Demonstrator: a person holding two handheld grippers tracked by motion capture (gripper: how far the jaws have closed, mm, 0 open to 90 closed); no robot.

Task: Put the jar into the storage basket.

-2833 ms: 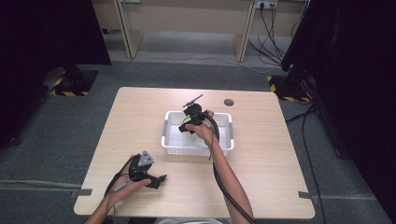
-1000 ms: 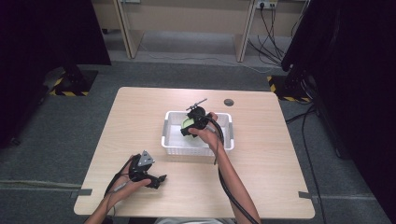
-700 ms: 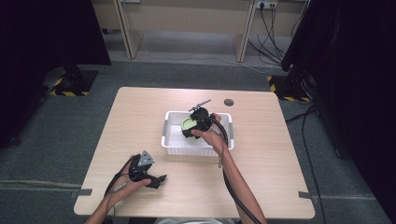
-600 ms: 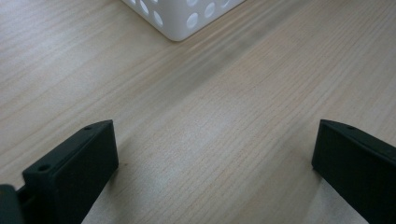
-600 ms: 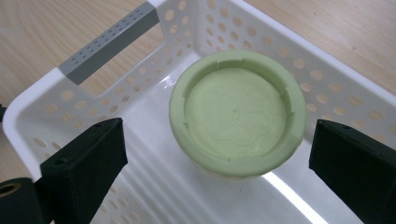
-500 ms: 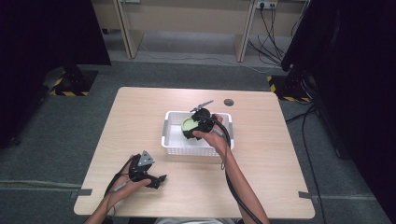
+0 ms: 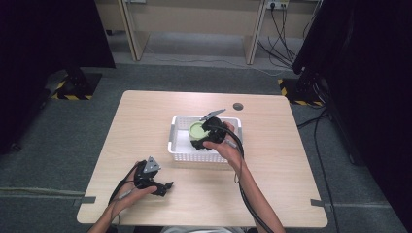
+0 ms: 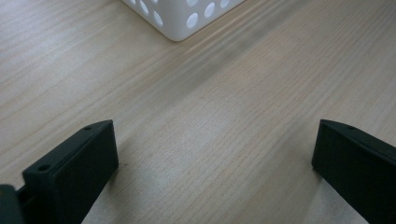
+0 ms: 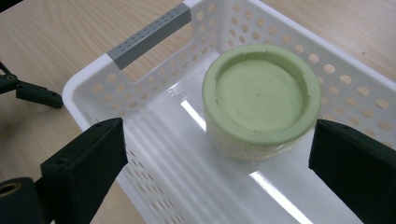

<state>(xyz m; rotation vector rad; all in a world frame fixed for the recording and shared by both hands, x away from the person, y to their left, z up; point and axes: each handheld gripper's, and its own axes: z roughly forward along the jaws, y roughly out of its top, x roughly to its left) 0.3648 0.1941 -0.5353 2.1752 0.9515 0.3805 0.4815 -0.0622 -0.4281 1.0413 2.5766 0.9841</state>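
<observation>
Drawn back slightly toward basket's near wall: right gripper (image 7: 209,138), jaws wide, empty. Green-lidded container (image 9: 261,100) upright inside white basket (image 9: 154,42). Left gripper (image 7: 158,184) wide, resting on table (image 8: 210,107).

Green-lidded tub (image 9: 261,100) sits vs. far wall of white basket (image 9: 140,42); rest of basket floor free. Bench (image 7: 145,126) w/ wide bare room all round.

Pale green jar (image 9: 261,100) in white perforated basket (image 9: 154,154).
</observation>
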